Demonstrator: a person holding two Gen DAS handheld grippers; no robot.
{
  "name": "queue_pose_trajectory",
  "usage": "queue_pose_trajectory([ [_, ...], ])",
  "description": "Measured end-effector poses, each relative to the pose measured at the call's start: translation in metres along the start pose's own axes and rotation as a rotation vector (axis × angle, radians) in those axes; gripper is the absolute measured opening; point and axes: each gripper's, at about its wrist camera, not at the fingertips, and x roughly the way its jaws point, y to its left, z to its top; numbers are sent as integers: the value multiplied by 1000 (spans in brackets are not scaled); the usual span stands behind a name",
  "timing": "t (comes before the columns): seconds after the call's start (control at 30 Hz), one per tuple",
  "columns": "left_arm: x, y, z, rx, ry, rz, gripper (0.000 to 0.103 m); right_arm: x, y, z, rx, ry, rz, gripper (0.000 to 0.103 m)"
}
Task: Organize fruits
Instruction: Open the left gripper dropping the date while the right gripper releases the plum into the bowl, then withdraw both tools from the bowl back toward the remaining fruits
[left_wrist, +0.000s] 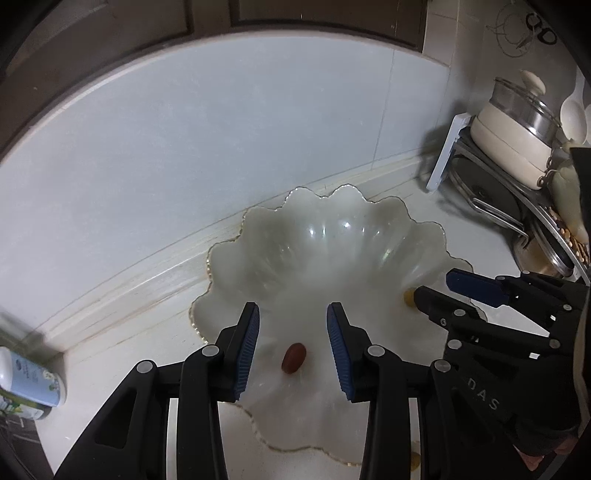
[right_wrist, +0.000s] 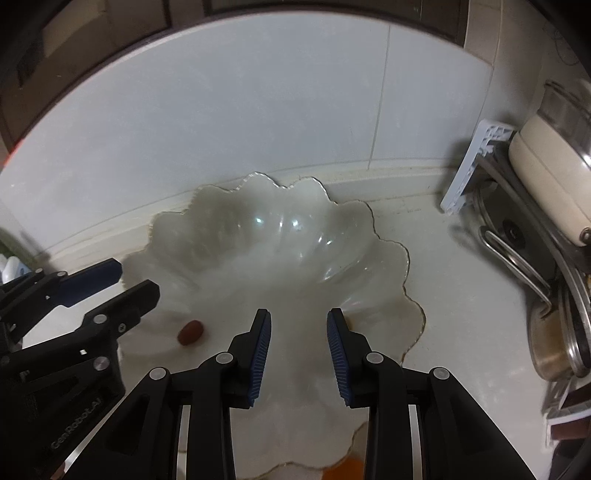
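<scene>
Seen from the left wrist, the left gripper (left_wrist: 292, 334) points steeply down over the near part of a scalloped glass bowl (left_wrist: 236, 236), its blue-padded jaws apart with nothing pressed between them. A small red fruit (left_wrist: 293, 358) lies on the bowl's floor, in the gap between the pads and touching neither. The right gripper (left_wrist: 430, 287) reaches in from the right over the bowl's rim, and a small yellowish fruit (left_wrist: 408, 298) shows just at its tip; whether the tip touches it cannot be told. A white bottle (left_wrist: 31, 380) lies at the left edge, well apart, and a cream pot (left_wrist: 506, 140) sits on a rack at the right.

From the right wrist, the right gripper (right_wrist: 299, 334) also tilts down over the bowl (right_wrist: 184, 229), jaws apart and empty. The red fruit (right_wrist: 190, 332) rests to its left, near the left gripper (right_wrist: 140, 280). The rack with pans (right_wrist: 517, 258) crowds the right side, while the counter between is bare.
</scene>
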Motion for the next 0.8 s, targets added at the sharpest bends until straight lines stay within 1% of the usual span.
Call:
queue_pose_trajectory([
  [0.07,-10,1,-3,-6,-16,8,38,-10,2,-3,0,-17,0,33],
  [0.43,-65,6,-19,-25,-100,-15,38,-62,5,-23,13,-115,19,33],
  [0.5,-75,5,-22,-23,-117,-12,38,-71,7,-27,10,-137,9,33],
  [0.63,-97,-2,-28,-16,-154,-31,38,-89,10,-35,10,-175,7,33],
  [0.73,-108,-6,-32,-7,-170,-40,38,-105,12,-42,1,-210,-22,33],
  [0.8,-115,-9,-36,-5,-175,-46,38,-113,13,-48,2,-229,-23,33],
])
